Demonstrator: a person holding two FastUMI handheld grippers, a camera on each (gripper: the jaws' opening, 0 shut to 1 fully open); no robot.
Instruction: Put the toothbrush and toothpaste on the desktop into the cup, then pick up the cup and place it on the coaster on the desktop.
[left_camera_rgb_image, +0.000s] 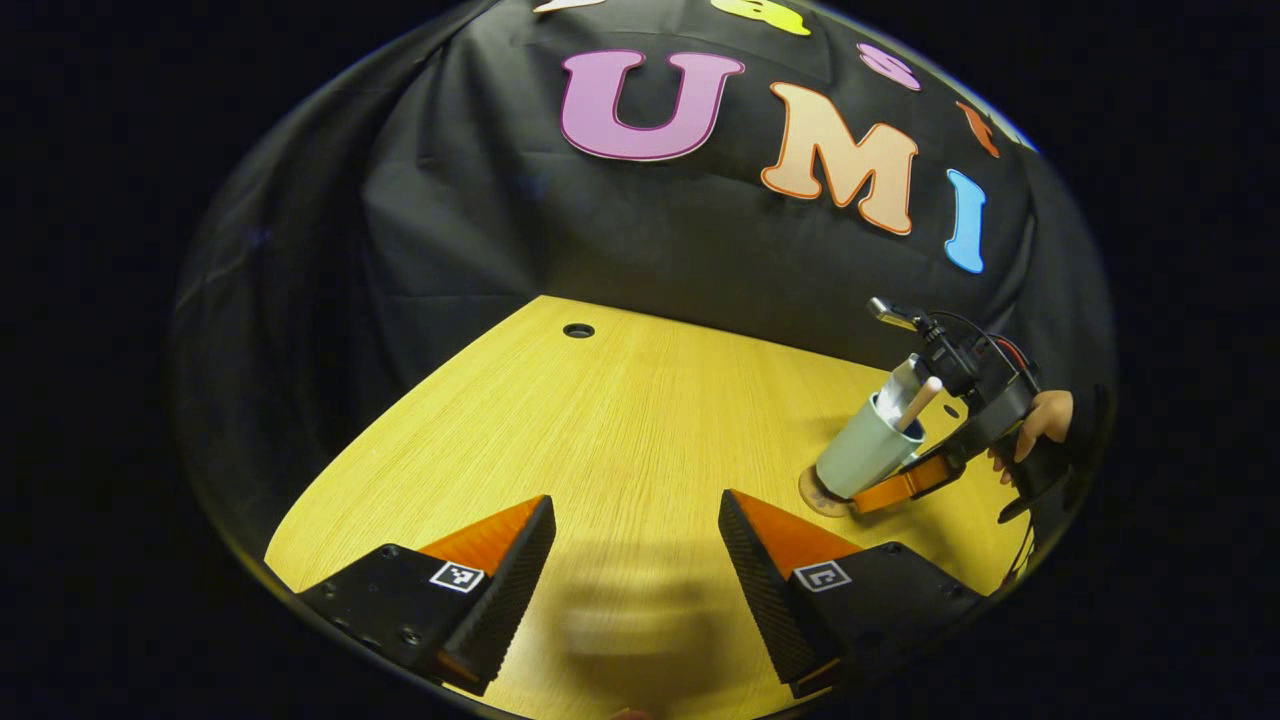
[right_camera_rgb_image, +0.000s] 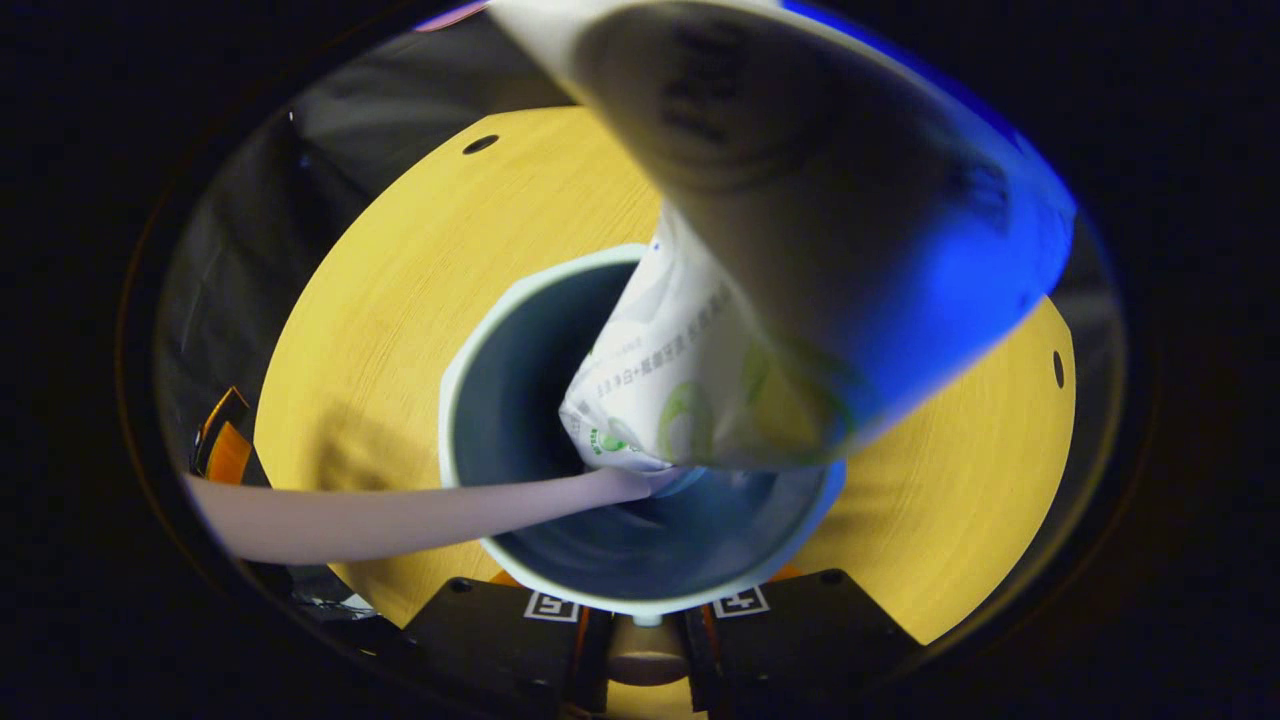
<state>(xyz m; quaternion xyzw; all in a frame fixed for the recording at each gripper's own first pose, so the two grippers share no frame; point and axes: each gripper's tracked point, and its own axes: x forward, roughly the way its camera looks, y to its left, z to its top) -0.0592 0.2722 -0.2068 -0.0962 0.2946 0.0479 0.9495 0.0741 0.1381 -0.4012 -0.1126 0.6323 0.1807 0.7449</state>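
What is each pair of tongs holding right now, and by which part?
The right tongs hold the cup low on its wall, near the base, toothpaste and toothbrush inside. The left tongs stand open, holding nothing.

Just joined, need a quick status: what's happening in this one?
A person is working two handheld grippers over a wooden table. The right gripper holds the cup and has it tilted over the coaster. The toothpaste and toothbrush are already in the cup. The left gripper hangs back, jaws open and empty.
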